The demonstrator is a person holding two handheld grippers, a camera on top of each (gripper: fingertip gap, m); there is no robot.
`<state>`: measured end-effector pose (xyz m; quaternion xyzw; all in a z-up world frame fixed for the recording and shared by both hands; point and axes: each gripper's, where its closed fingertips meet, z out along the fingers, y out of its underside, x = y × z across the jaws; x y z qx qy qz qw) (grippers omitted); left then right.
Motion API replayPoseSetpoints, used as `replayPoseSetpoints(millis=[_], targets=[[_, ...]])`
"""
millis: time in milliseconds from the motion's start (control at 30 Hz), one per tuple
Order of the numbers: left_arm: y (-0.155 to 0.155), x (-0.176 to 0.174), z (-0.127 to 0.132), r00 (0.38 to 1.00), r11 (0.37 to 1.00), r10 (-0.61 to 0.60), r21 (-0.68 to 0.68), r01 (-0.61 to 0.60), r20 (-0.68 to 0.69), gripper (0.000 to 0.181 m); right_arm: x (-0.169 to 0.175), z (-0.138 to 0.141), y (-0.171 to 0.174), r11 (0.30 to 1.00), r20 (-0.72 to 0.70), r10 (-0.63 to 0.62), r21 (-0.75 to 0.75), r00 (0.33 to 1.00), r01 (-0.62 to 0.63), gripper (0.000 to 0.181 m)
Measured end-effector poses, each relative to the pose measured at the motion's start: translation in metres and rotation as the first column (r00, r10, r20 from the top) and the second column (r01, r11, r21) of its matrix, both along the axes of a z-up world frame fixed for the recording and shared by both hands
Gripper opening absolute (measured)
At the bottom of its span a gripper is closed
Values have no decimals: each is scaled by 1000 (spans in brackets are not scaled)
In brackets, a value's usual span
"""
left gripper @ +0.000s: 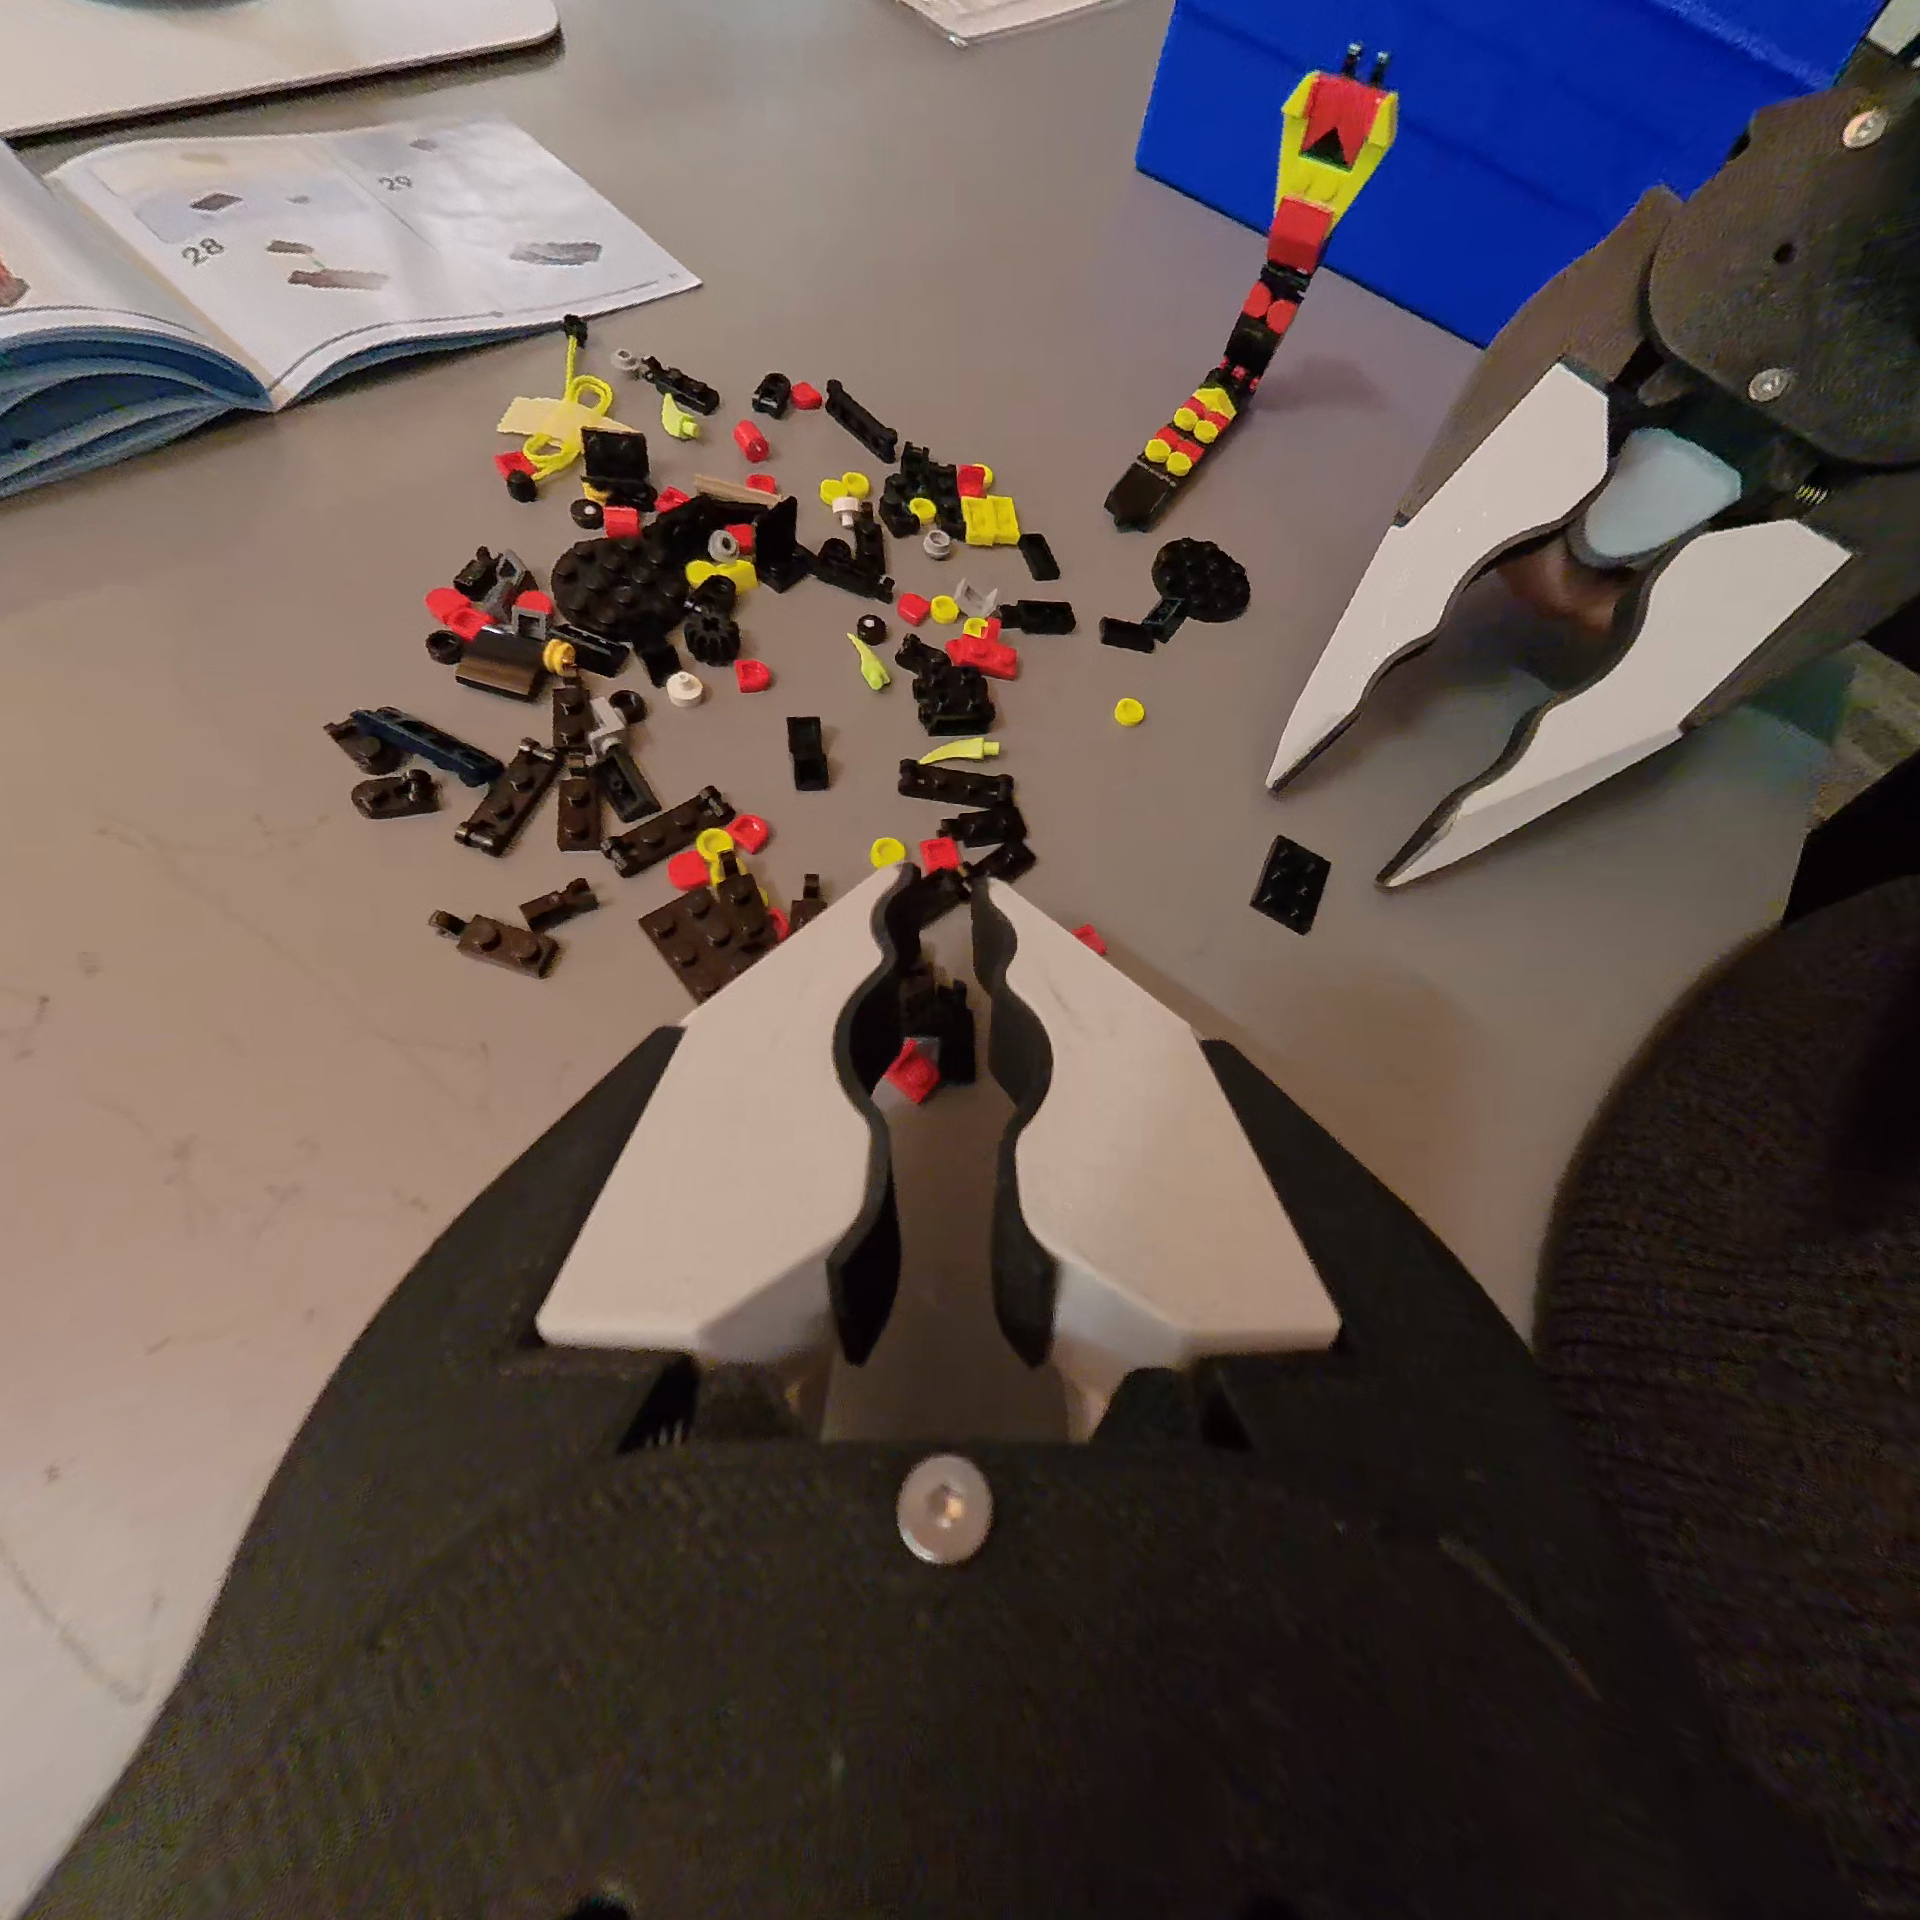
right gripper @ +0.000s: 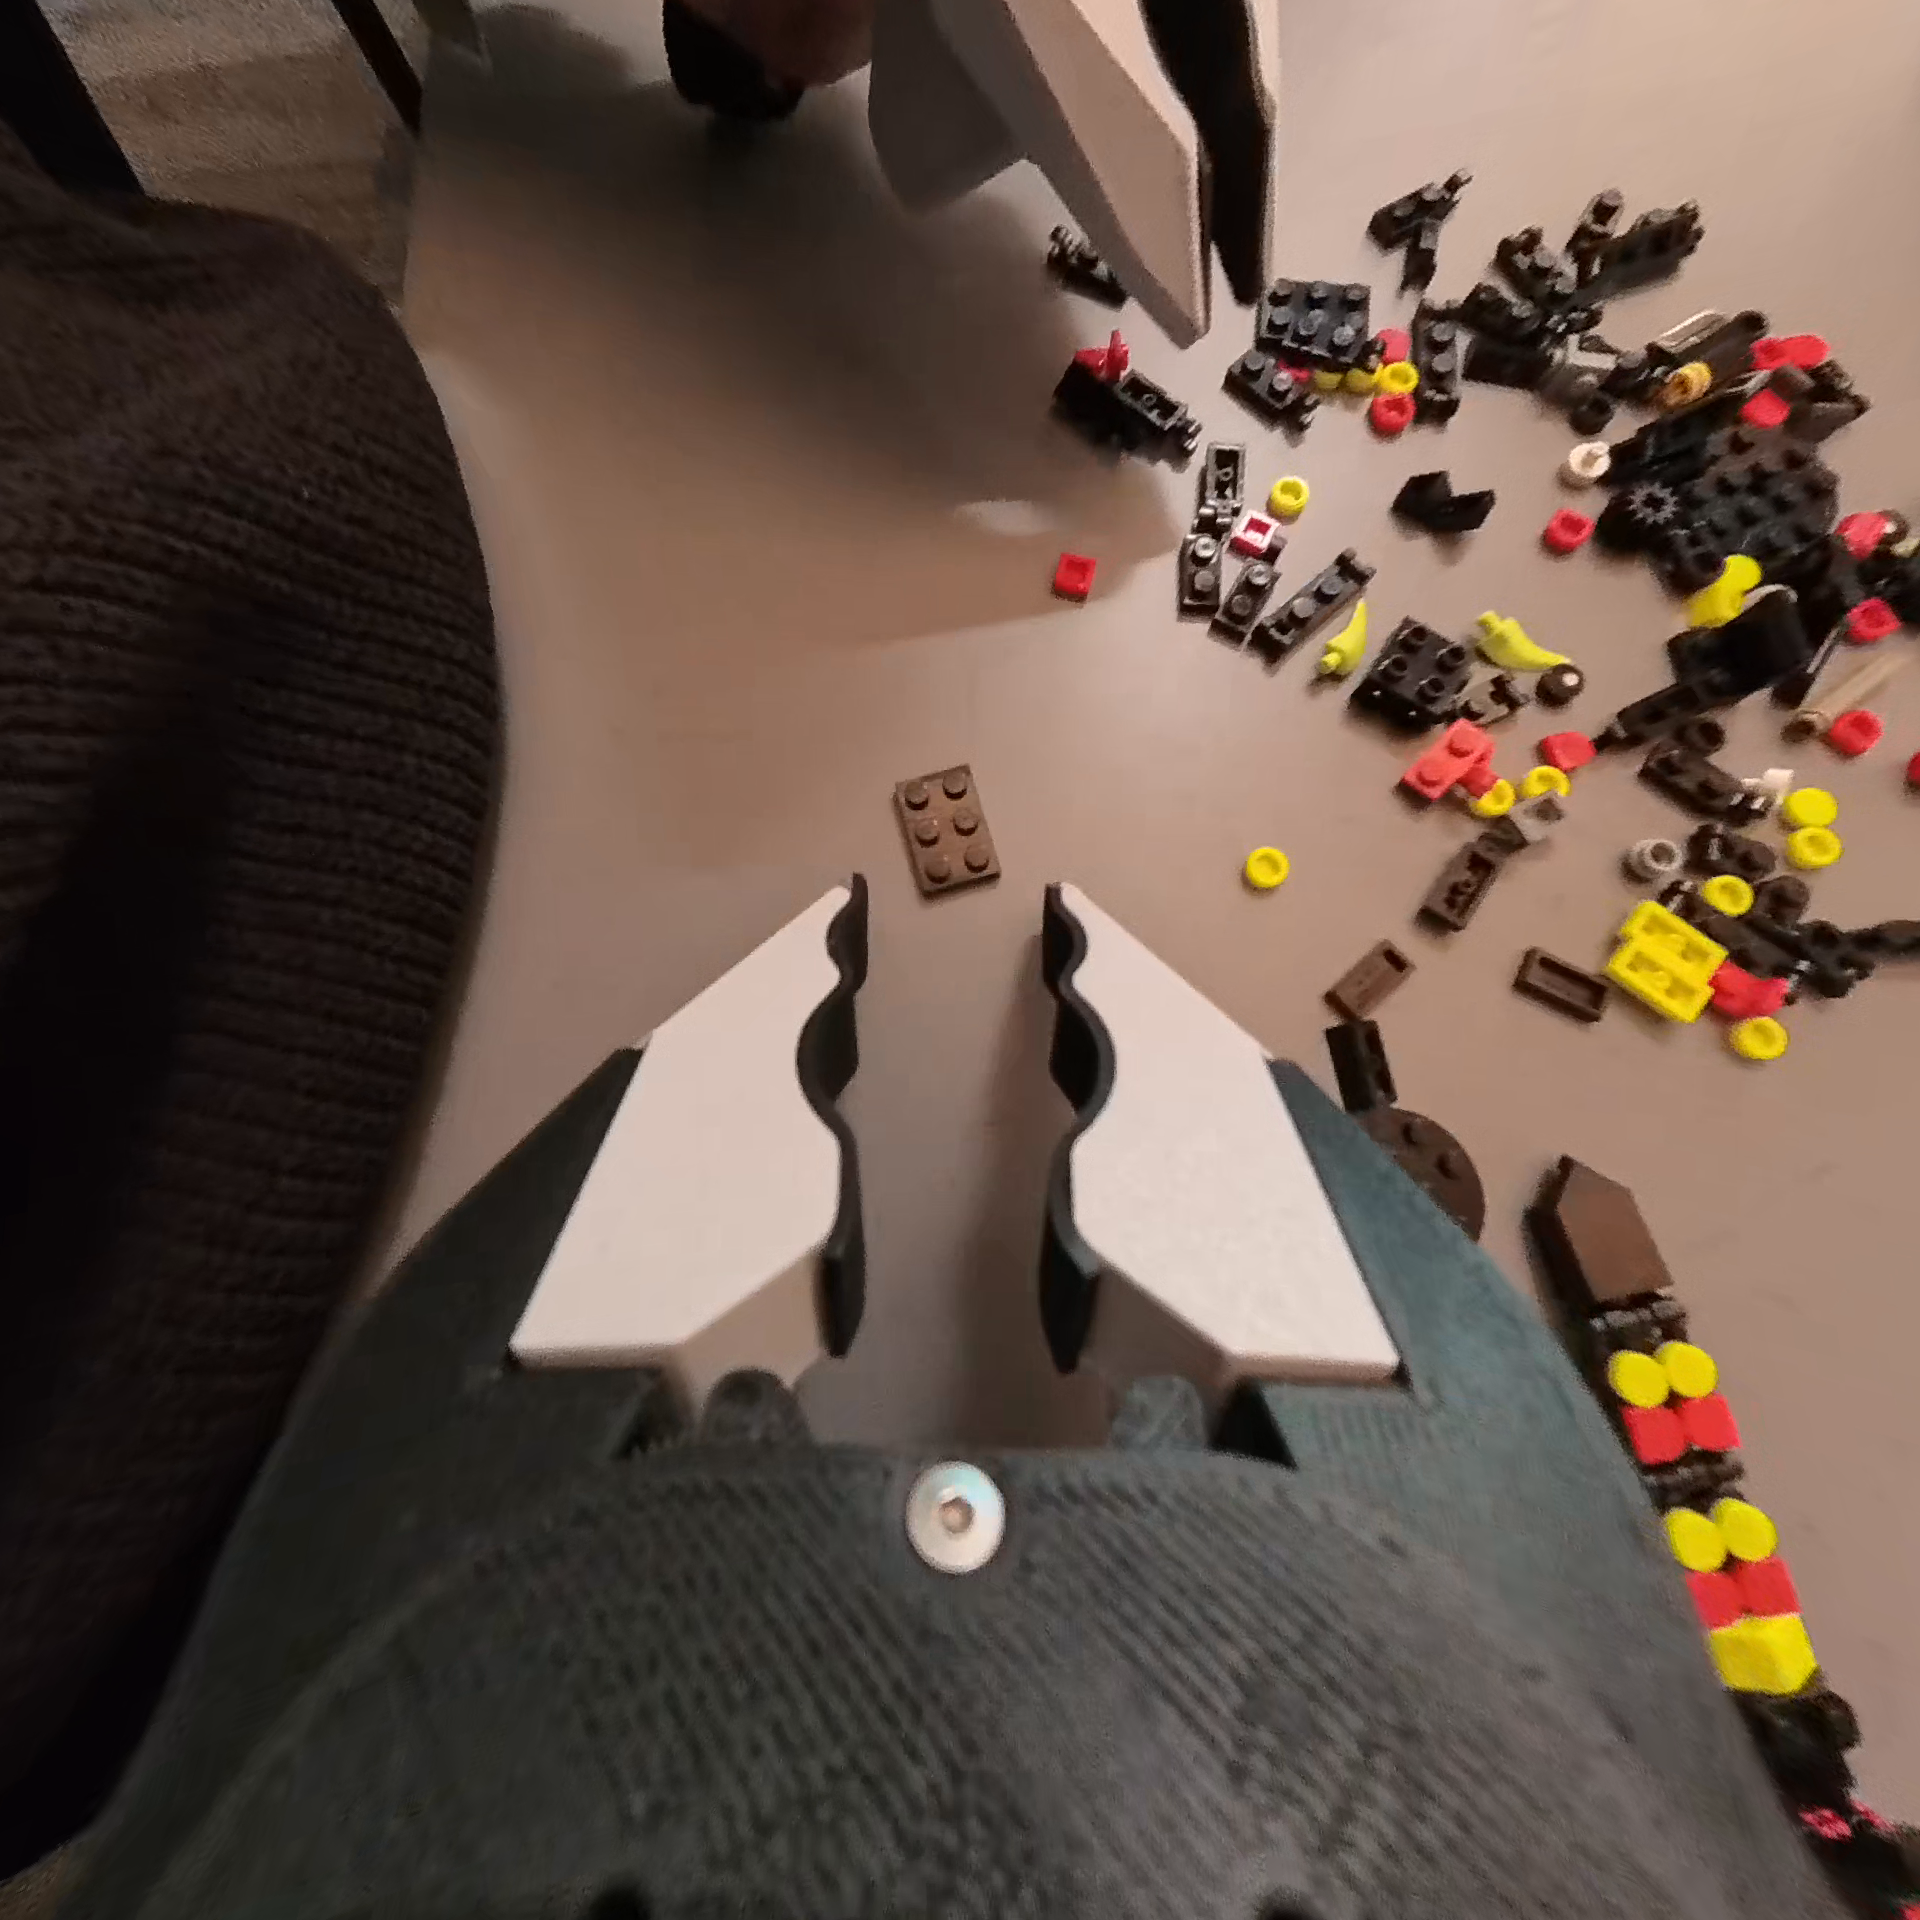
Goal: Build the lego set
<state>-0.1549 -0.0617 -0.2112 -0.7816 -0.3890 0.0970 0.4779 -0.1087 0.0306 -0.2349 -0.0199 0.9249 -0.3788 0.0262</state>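
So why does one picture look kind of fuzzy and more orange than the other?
The right wrist view is smeared, most at its edges, where the loose pieces and the yellow and red build blur, and its table looks warm tan. The left wrist view is sharper and greyer, though its wide lens bends the booklet near the edge.
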Motion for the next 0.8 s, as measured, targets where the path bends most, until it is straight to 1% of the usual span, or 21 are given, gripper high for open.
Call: replayPoseSetpoints(millis=[167, 467, 800], targets=[[0, -1, 1, 1000, 1000, 7, 26, -7, 18, 7, -3, -1, -1, 1000, 4, -15, -2, 1000, 15, 33], [0, -1, -1, 999, 999, 6, 36, -7, 37, 8, -1, -5, -4, 1000, -14, 1, 8, 1000, -1, 33], [-1, -2, -1, 999, 999, 7, 46, -9, 48, 9, 2, -5, -2, 1000, 20, 13, 3, 1000, -13, 26]])
